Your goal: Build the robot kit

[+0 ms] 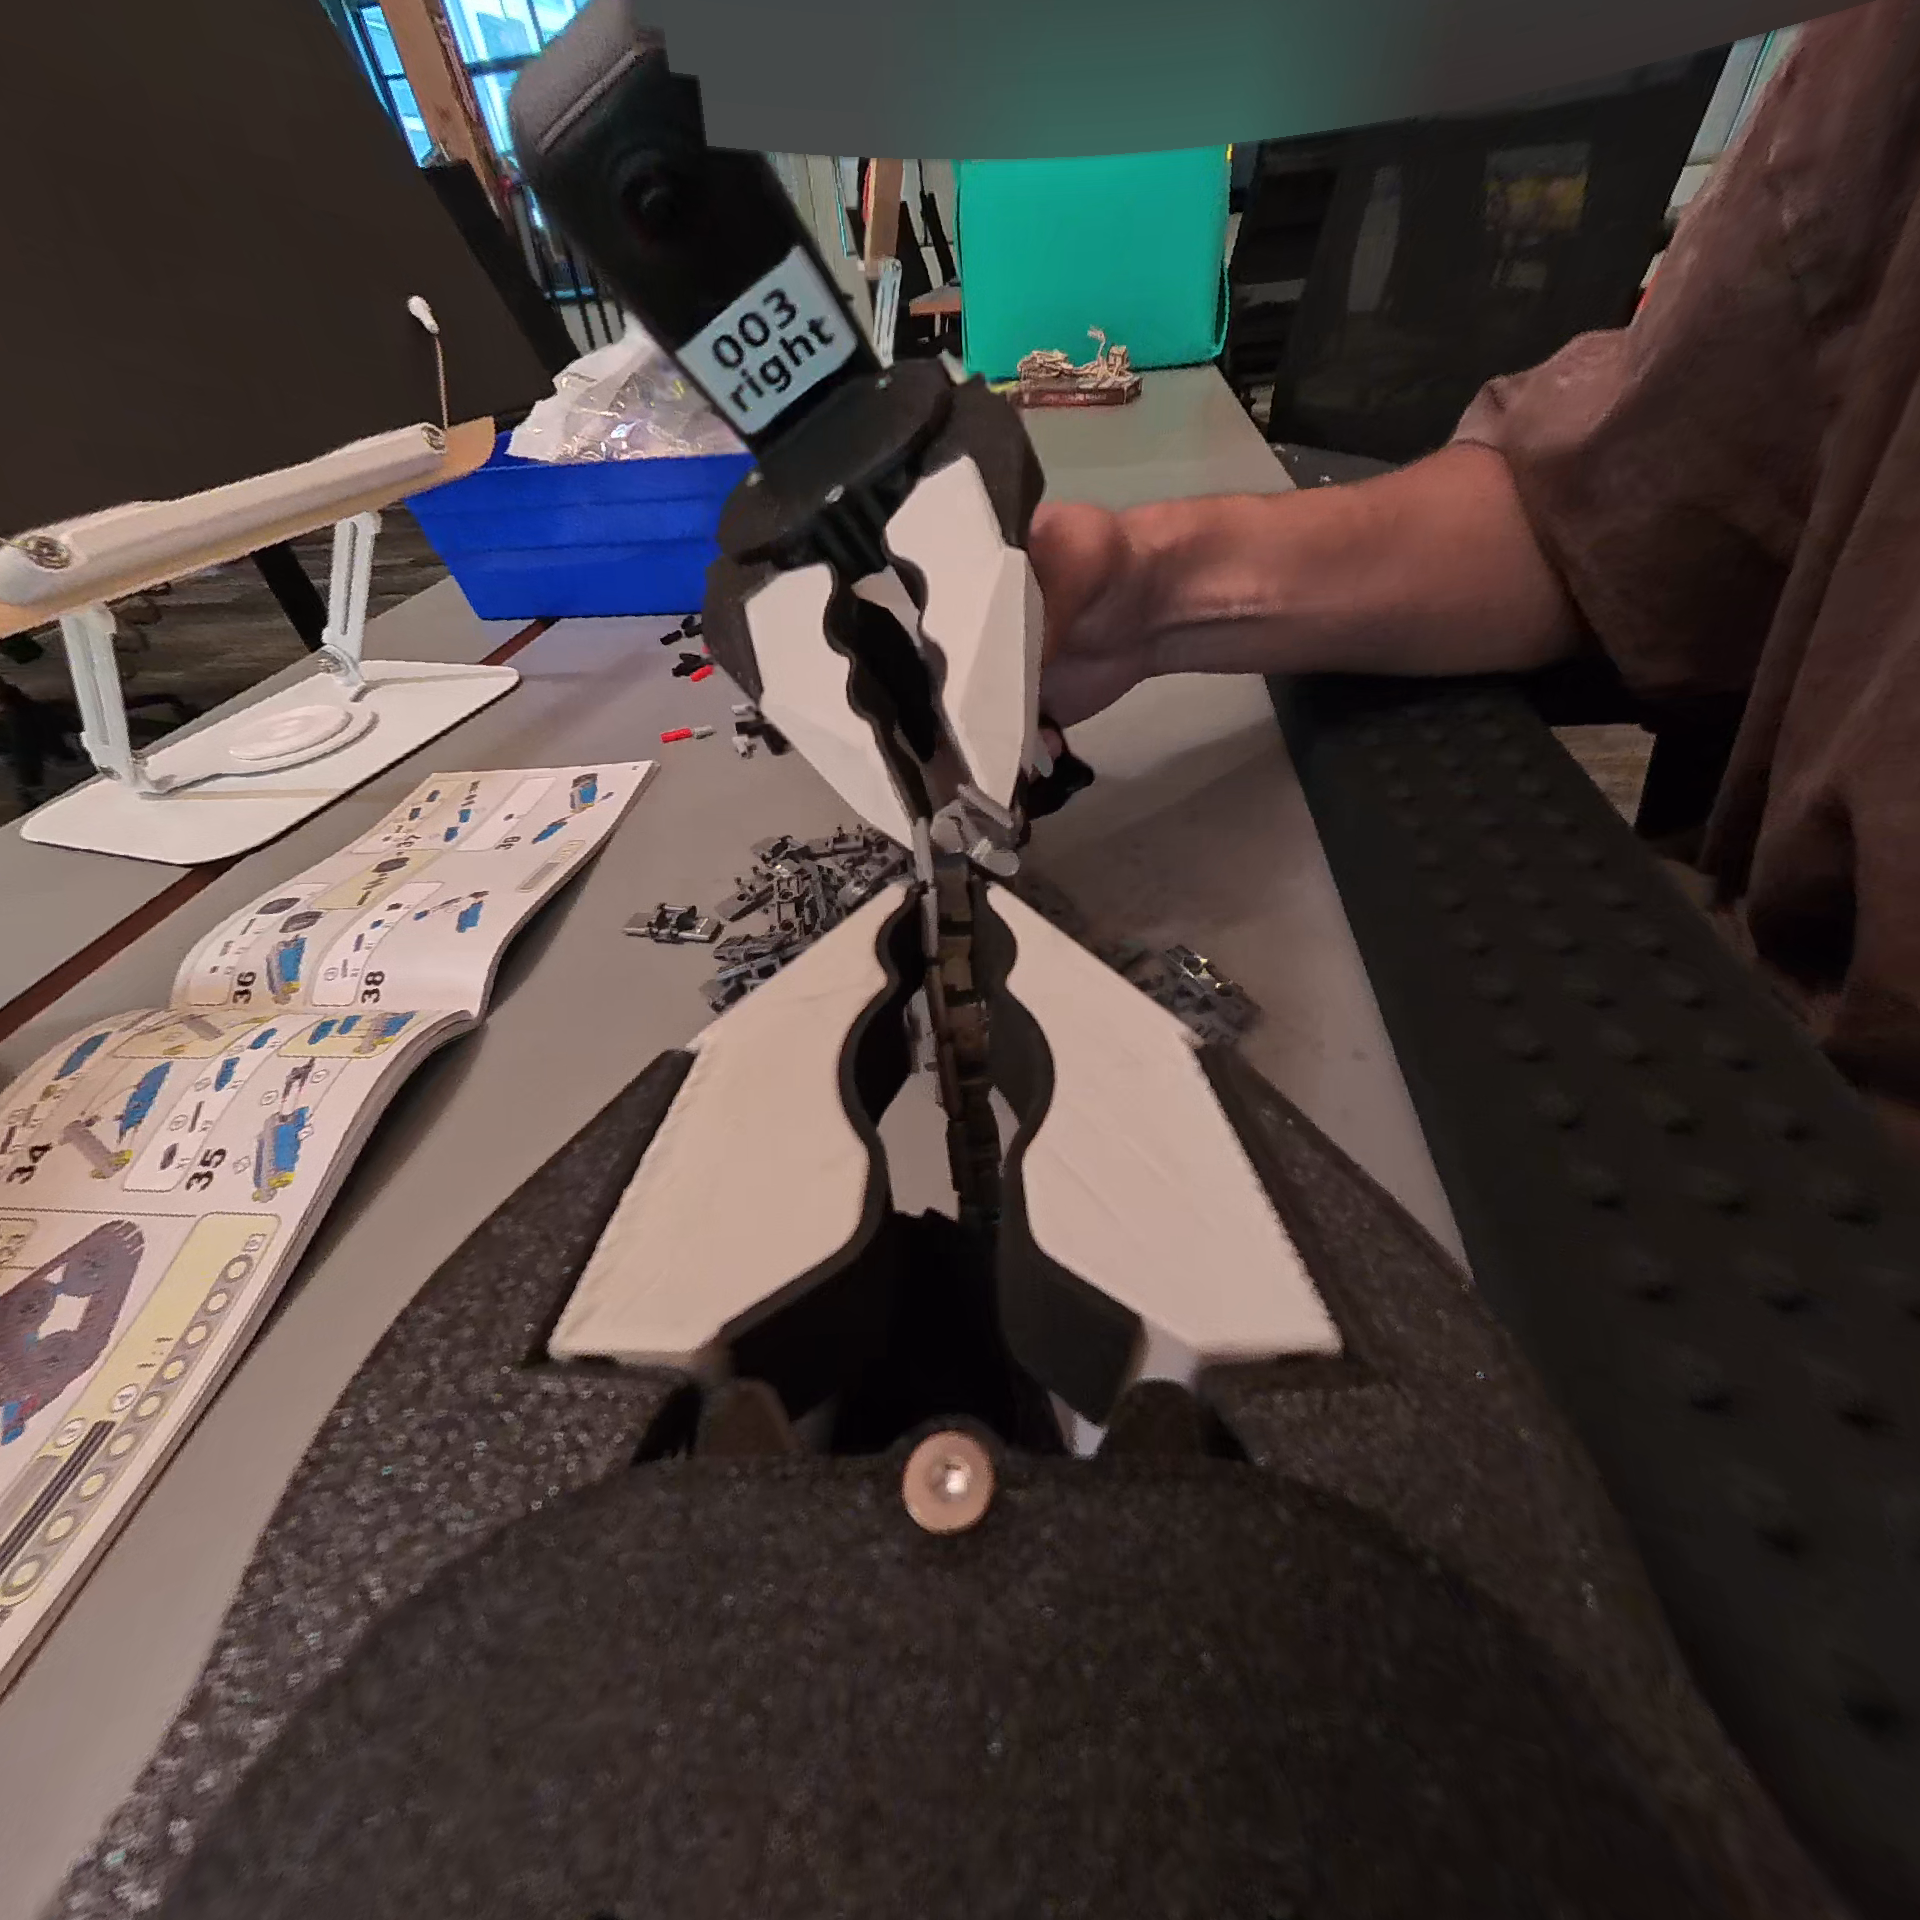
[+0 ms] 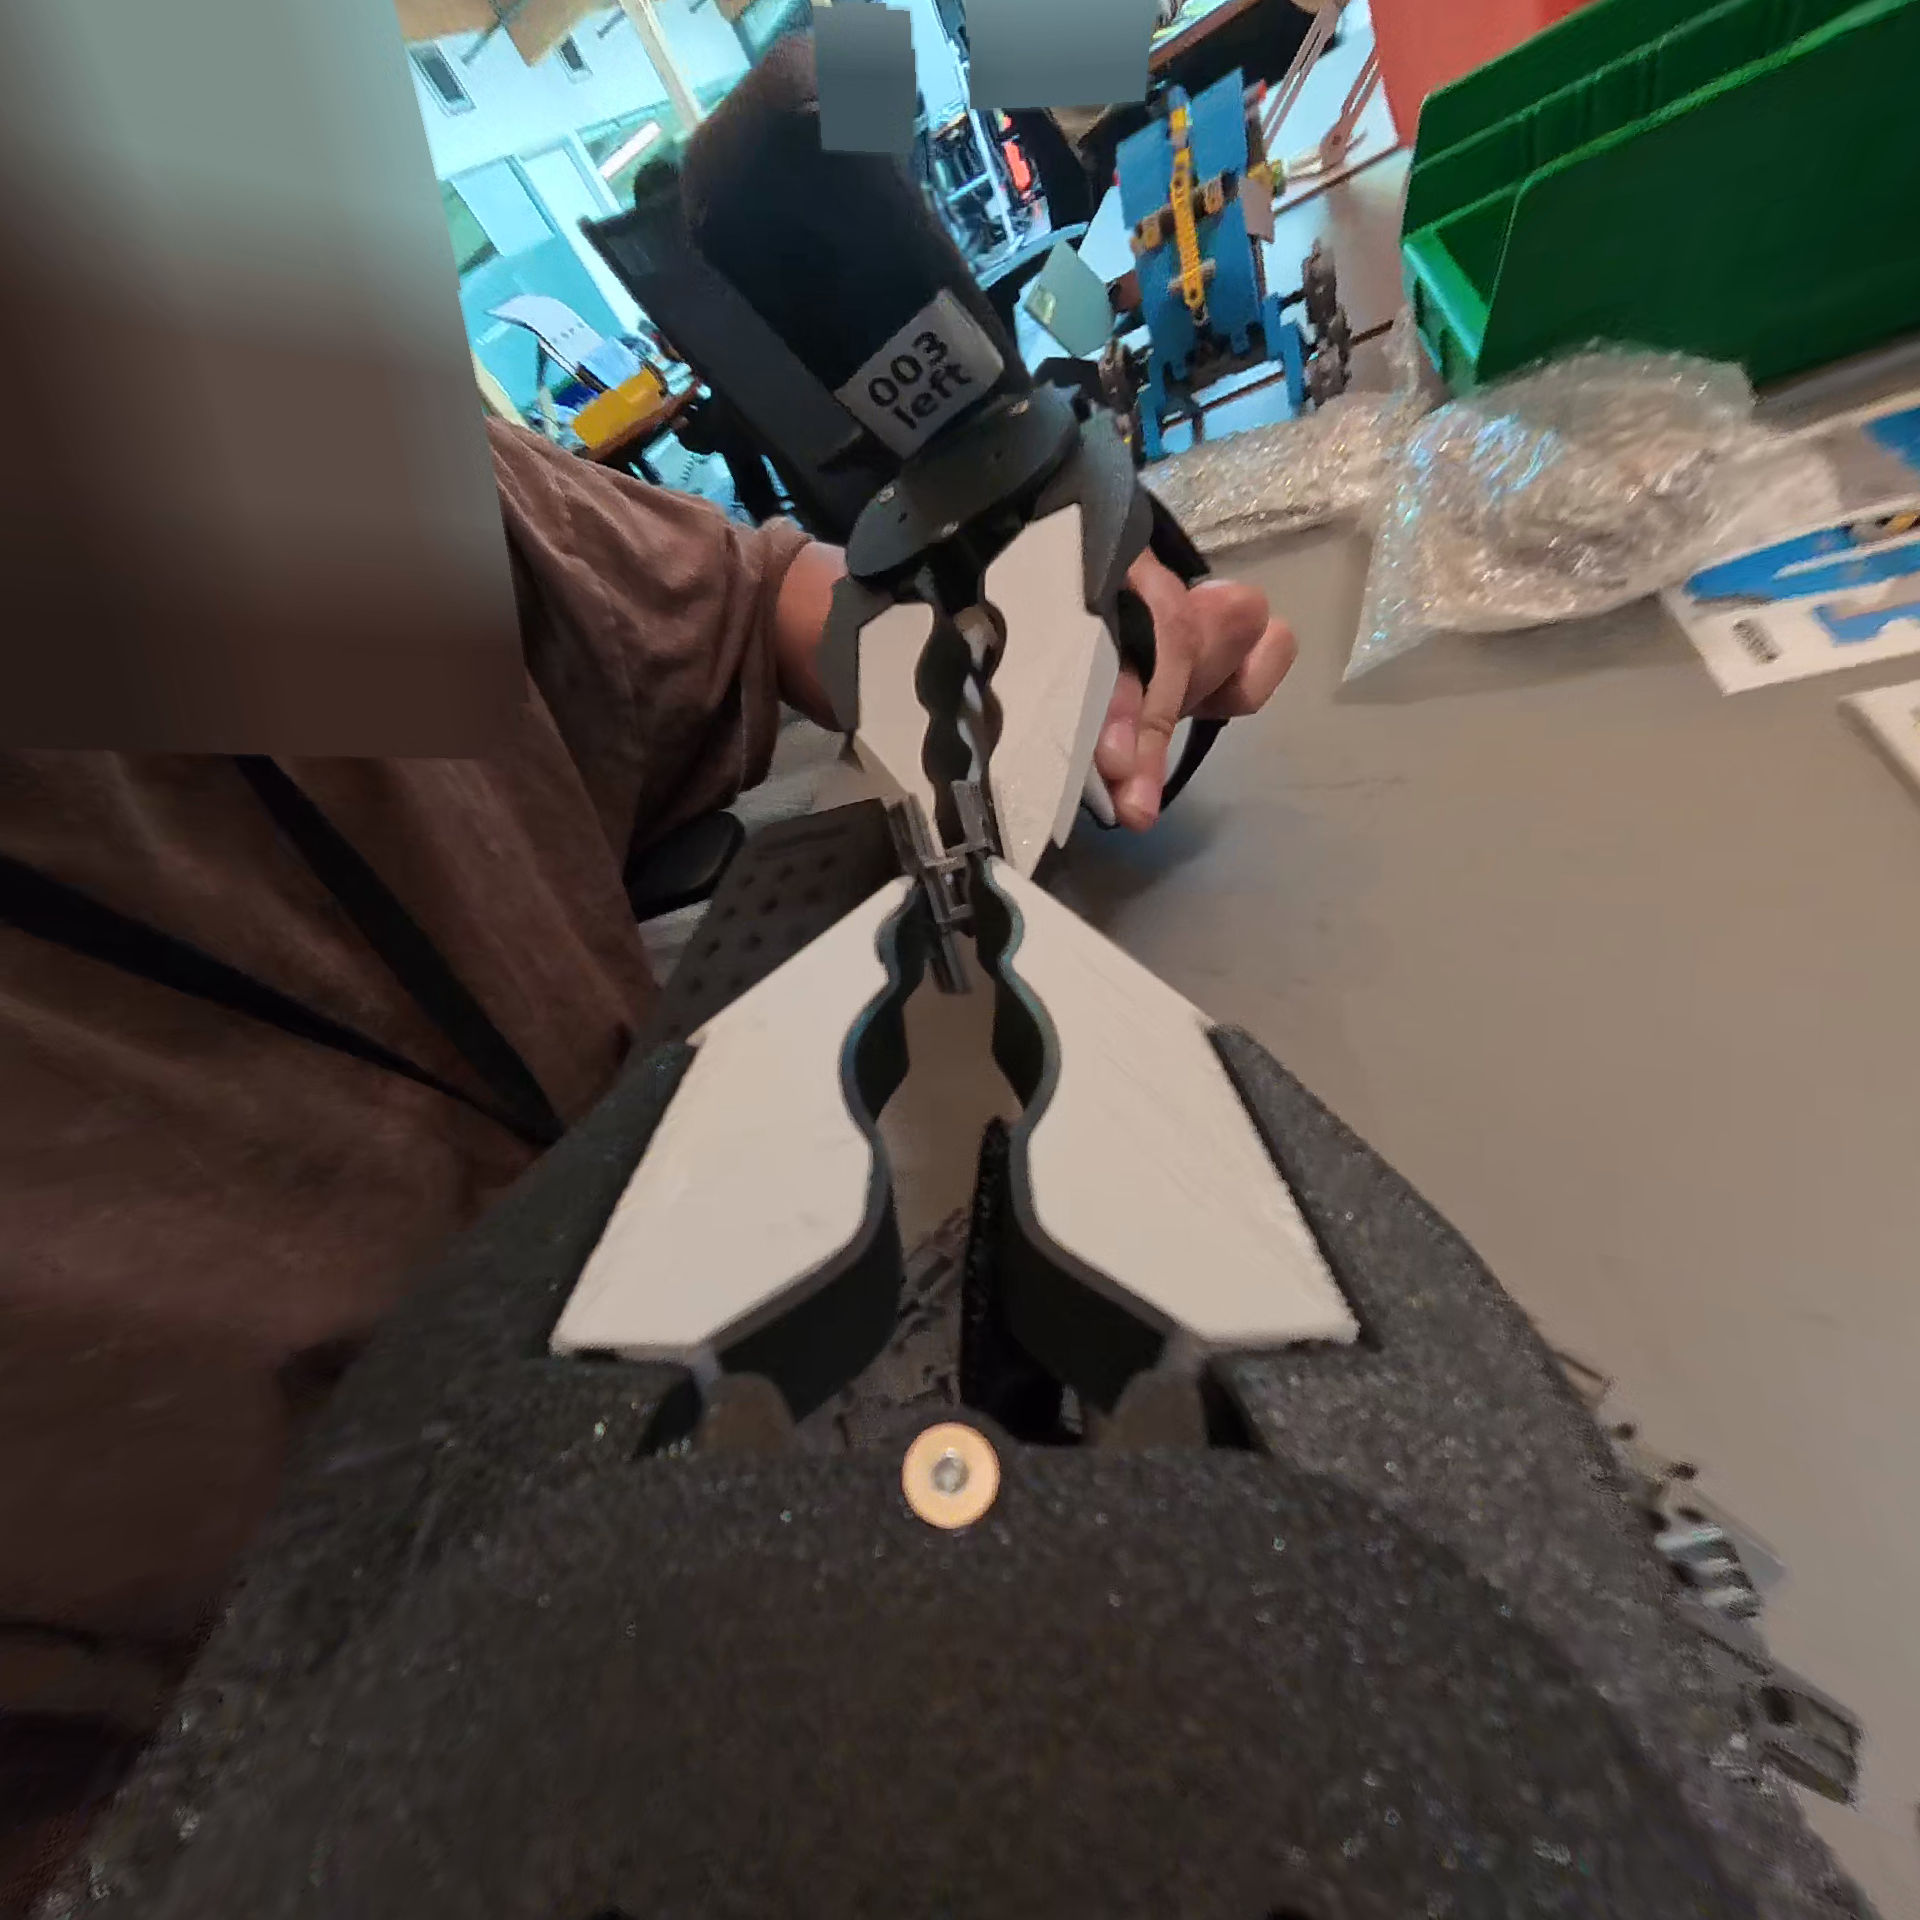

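My left gripper (image 1: 948, 899) is shut on a chain of dark grey track links (image 1: 961, 1039) that runs back between its white fingers. My right gripper (image 1: 961, 821) comes down from above, tip to tip with it, shut on a small light grey link piece (image 1: 971, 831) that touches the chain's front end. In the right wrist view, my right gripper (image 2: 951, 888) pinches that grey link piece (image 2: 945, 925). The left gripper (image 2: 940, 810) faces it, with the chain's end links (image 2: 920, 831) at its tips. Both are held above the grey table (image 1: 582, 1039).
An open instruction booklet (image 1: 312, 987), a pile of grey links (image 1: 810, 883), a blue bin (image 1: 582, 530) and a white stand (image 1: 260, 727) are on the left. A black perforated surface (image 1: 1558, 1039) lies right. A green bin (image 2: 1662, 208), plastic bags (image 2: 1538, 499) and a blue model (image 2: 1195, 260) stand behind. The grippers are tip to tip, or close to it.
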